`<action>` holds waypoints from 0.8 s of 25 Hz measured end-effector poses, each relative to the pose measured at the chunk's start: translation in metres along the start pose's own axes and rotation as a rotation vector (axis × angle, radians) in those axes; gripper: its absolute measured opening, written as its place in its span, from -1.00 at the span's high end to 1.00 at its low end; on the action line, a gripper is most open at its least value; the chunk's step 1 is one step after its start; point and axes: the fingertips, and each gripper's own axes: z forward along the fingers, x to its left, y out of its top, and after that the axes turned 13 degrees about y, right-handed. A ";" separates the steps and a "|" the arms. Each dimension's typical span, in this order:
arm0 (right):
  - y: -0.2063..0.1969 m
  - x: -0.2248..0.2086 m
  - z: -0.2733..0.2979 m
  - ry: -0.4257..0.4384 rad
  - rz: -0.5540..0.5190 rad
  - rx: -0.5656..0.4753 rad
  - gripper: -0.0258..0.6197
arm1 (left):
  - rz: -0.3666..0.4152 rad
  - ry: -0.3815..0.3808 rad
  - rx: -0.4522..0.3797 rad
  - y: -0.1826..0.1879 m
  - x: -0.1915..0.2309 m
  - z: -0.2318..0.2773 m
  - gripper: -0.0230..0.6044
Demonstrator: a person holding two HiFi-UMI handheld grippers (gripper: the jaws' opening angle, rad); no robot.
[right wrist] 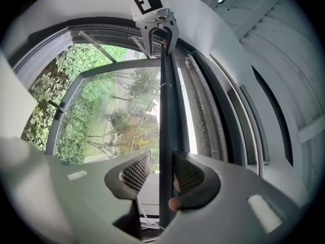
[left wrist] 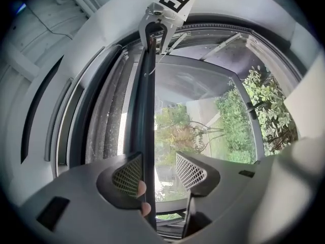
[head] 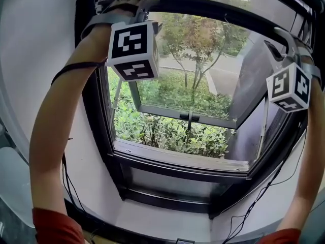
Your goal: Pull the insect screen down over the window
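- The pull bar of the insect screen sat way up at the top of the window. Only a strip of mesh showed above it, so it looked barely unrolled.
- The left gripper had its fingers wide and straddling the bar, not pinching it. The bar lay against one finger, with daylight between it and the other.
- Same deal with the right gripper: fingers wide around the bar, which hugged one side with a gap on the other.
- The bit that matters: the bar's long axis ran side to side across the frame and passed through both finger gaps. The left gripper was near its left end and the right one near its right end, so neither hand was nearer.
- The sill was well below, so I'd guess nearly the whole pull was yet to come. Both ends would need to drop level, or the bar could jam.
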 end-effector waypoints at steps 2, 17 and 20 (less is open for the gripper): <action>0.001 0.007 -0.002 0.011 0.009 -0.012 0.43 | -0.008 -0.003 -0.006 0.000 -0.005 -0.004 0.29; 0.007 0.070 -0.019 0.061 0.030 -0.053 0.42 | -0.014 -0.057 -0.042 0.004 -0.058 -0.039 0.28; 0.007 0.080 -0.020 0.076 0.035 -0.057 0.42 | -0.012 -0.072 -0.049 0.005 -0.066 -0.045 0.28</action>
